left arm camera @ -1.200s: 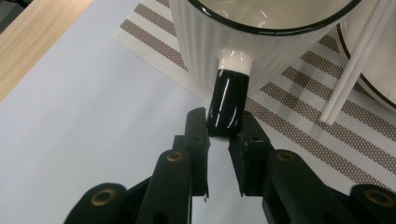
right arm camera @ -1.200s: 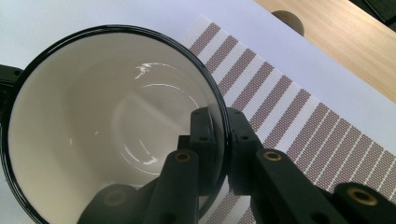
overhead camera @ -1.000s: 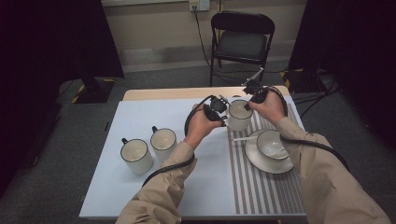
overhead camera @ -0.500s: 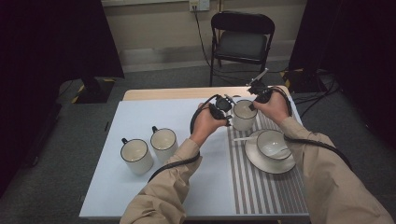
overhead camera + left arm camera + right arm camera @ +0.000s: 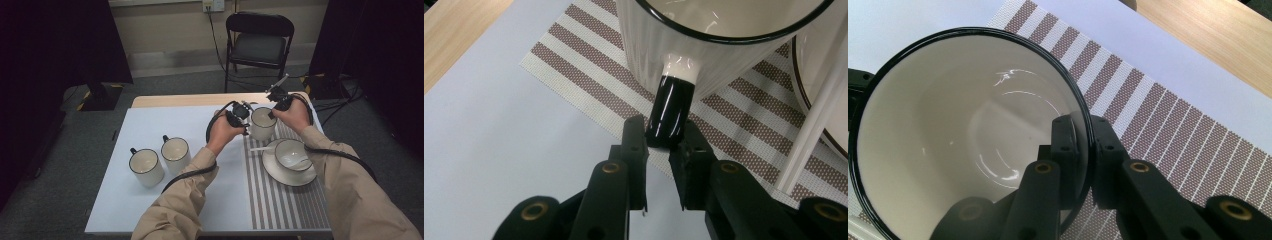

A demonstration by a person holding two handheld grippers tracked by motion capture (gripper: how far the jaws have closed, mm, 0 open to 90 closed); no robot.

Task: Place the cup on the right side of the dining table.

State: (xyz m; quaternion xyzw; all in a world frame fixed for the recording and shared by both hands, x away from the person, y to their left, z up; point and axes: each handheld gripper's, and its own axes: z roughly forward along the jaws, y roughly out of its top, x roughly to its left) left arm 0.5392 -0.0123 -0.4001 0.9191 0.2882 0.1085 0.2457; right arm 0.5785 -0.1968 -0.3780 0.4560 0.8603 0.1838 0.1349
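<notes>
A white ribbed mug (image 5: 262, 123) with a black rim is held between both grippers over the far left corner of the striped placemat (image 5: 285, 200). My left gripper (image 5: 243, 116) is shut on its black handle (image 5: 669, 112), the jaws of my left gripper (image 5: 663, 137) pinching the handle's lower end. My right gripper (image 5: 274, 107) comes from the far right side. My right gripper (image 5: 1083, 135) is shut on the mug (image 5: 963, 135), one jaw inside the wall and one outside. The mug is empty. I cannot tell whether it touches the mat.
A saucer (image 5: 272, 172) with a white cup (image 5: 292, 155) and a spoon lies on the mat just in front of the held mug. Two more mugs (image 5: 146, 166) (image 5: 175, 152) stand on the pale table (image 5: 150, 215) at the left. A folding chair (image 5: 260, 42) stands beyond the table.
Both hands and the mug have edged slightly to the right and a little nearer. Both grips look the same.
</notes>
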